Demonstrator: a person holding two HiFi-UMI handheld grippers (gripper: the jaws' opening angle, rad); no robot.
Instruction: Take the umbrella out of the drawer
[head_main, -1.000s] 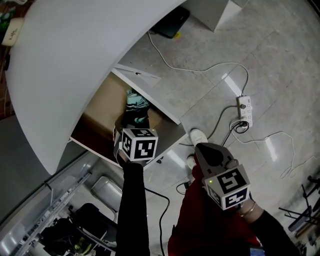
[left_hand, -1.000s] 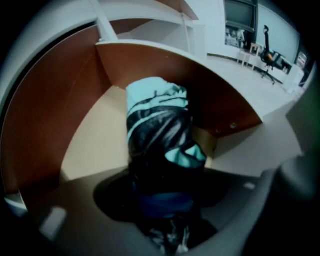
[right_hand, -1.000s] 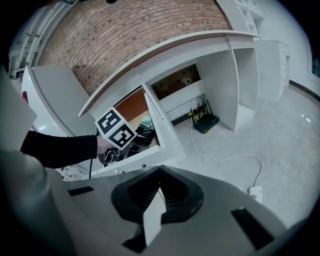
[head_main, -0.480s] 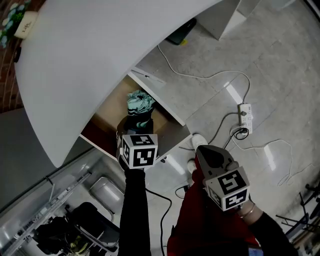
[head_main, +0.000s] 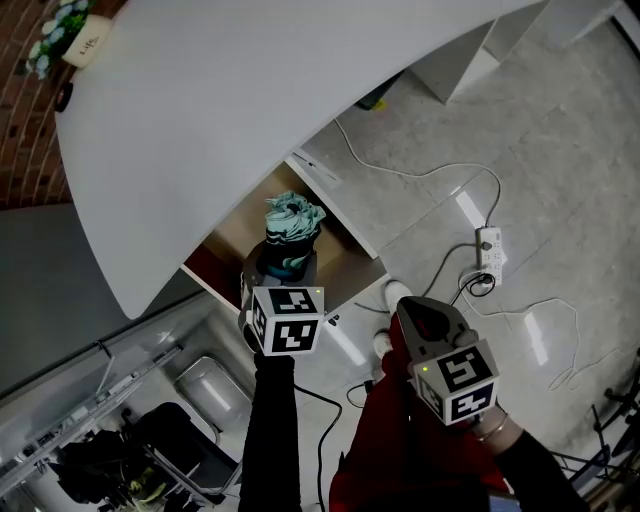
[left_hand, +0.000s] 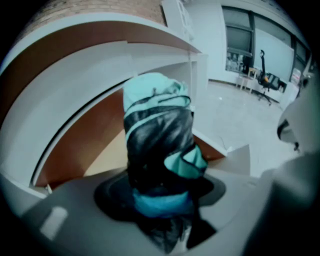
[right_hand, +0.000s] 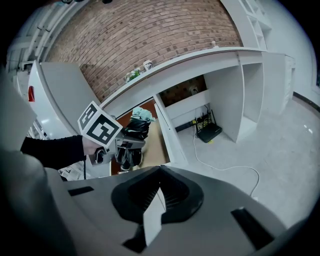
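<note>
A folded black and teal umbrella (head_main: 288, 235) stands upright in my left gripper (head_main: 281, 278), which is shut on its lower part. It hangs above the open drawer (head_main: 345, 226) under the white curved desk. In the left gripper view the umbrella (left_hand: 159, 145) fills the middle, with the drawer's brown floor (left_hand: 107, 155) behind and below it. My right gripper (head_main: 408, 308) is held lower right, over the floor, shut with nothing in it. From the right gripper view (right_hand: 155, 200) I see the left gripper (right_hand: 127, 146) carrying the umbrella (right_hand: 132, 129) over the drawer (right_hand: 157, 136).
The white curved desk top (head_main: 250, 100) overhangs the drawer. A power strip (head_main: 487, 243) with trailing cables lies on the tiled floor at right. A white shoe (head_main: 397, 292) shows by the drawer front. Metal containers (head_main: 205, 385) sit lower left. A black box (right_hand: 207, 132) stands under the shelves.
My left gripper has risen with the umbrella, whose teal top now stands clear above the drawer. The right gripper has lifted a little.
</note>
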